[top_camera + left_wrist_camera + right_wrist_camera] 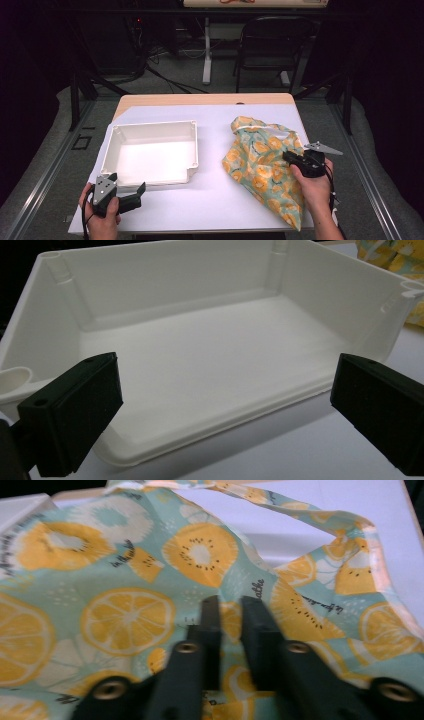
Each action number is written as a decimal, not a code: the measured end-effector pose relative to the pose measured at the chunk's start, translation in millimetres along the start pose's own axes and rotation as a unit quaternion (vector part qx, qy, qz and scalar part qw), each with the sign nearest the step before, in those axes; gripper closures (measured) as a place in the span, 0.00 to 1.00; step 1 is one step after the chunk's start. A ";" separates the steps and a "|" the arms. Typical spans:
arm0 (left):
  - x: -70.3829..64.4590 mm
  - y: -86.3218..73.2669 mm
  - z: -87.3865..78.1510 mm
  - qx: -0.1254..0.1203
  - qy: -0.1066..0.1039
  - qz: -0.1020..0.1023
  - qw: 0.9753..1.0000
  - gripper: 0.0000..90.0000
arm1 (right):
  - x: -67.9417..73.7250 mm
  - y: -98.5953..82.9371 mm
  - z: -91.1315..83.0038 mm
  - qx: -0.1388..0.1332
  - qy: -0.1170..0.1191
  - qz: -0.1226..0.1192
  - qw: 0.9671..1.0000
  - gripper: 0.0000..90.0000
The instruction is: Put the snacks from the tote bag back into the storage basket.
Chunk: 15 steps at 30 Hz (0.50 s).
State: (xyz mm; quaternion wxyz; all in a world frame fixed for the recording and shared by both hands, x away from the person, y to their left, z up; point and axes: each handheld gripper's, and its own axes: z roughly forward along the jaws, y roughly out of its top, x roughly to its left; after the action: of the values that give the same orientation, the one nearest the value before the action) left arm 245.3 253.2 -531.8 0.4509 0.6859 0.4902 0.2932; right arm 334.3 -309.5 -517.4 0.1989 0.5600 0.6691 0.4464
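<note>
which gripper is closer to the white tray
Left. The left gripper hangs open just in front of the white tray, near its front rim. The right gripper is off to the tray's right, jaws nearly closed on the fruit-print cloth bag.

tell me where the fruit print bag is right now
In the high view the fruit print bag lies on the table's right side, beside the white tray, under the right gripper.

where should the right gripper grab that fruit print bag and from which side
Probably the handle loop at the far end of the fruit print bag: it is a thin strap lying open on the table, narrow enough for the jaws. Come from above, jaws across the strap. The right gripper now sits on the flat, slack body with jaws nearly shut.
</note>
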 end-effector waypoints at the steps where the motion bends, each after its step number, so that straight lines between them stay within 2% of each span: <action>1: -1.6 0.5 -0.2 -0.001 -0.002 0.000 1.000 0.00 | 1.1 -0.3 -1.7 -0.006 0.003 -0.001 1.000 1.00; 3: -6.8 1.9 0.6 -0.001 -0.007 0.007 1.000 0.00 | 2.1 -0.2 -4.0 -0.010 0.010 -0.008 1.000 1.00; 4: -11.6 3.5 2.7 0.000 -0.011 0.015 1.000 0.00 | 6.9 0.4 -10.3 -0.020 0.030 -0.021 0.999 1.00; 5: -14.4 5.0 3.7 0.000 -0.014 0.017 1.000 0.00 | 8.7 0.7 -12.8 -0.024 0.035 -0.027 0.999 1.00; 7: -16.8 6.8 4.4 0.001 -0.017 0.021 1.000 0.00 | 11.1 1.0 -16.0 -0.028 0.040 -0.031 0.998 1.00; 9: -22.8 11.3 6.8 -0.001 -0.022 0.028 0.999 0.00 | 17.3 2.4 -24.6 -0.048 0.052 -0.033 0.997 1.00; 13: -31.1 17.4 8.0 -0.002 -0.031 0.036 0.999 0.00 | 17.8 5.4 -34.6 -0.062 0.047 -0.045 0.996 1.00; 15: -35.1 19.4 8.4 -0.003 -0.036 0.041 0.999 0.00 | 14.0 6.9 -39.1 -0.077 0.029 -0.039 0.996 1.00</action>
State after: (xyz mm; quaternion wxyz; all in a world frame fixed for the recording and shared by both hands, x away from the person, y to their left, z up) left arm 248.1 215.3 -516.4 0.4579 0.7140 0.4447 0.2878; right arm 304.2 -311.3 -488.1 0.2395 0.5029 0.6596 0.5046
